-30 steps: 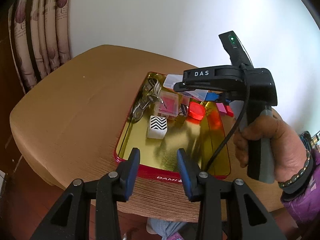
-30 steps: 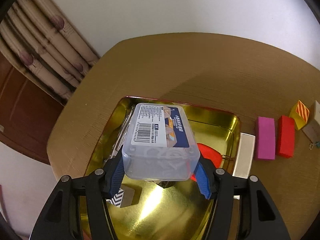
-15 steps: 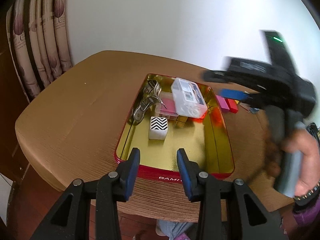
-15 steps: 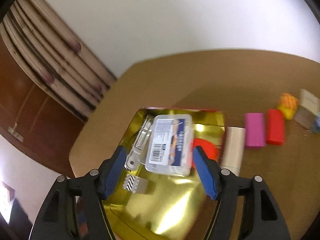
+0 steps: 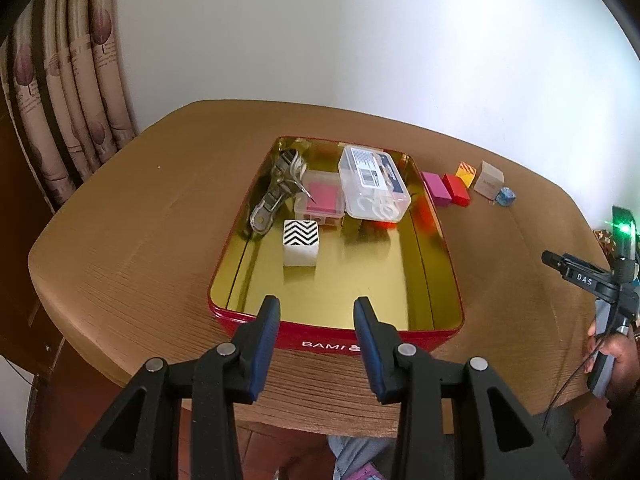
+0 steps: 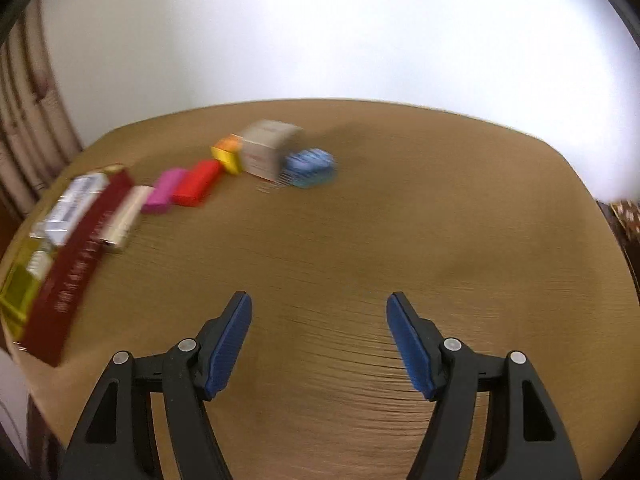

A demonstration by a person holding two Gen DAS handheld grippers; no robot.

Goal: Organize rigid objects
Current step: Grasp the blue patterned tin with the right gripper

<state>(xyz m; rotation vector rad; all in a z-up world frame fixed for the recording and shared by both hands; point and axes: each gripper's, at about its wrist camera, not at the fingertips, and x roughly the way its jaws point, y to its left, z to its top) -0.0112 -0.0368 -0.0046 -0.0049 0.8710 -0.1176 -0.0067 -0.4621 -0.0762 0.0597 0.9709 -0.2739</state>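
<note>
Tin holding clear box, left hand-held gripper and right hand-held gripper spread, empty

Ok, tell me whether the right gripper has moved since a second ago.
Yes. The right gripper has swung away rightward from the red tin, now at the view's left edge, over bare table.

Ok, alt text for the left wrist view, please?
A red tin with a gold inside sits on a wooden table, holding a clear plastic box, a zigzag-patterned cube and metal clips.
</note>
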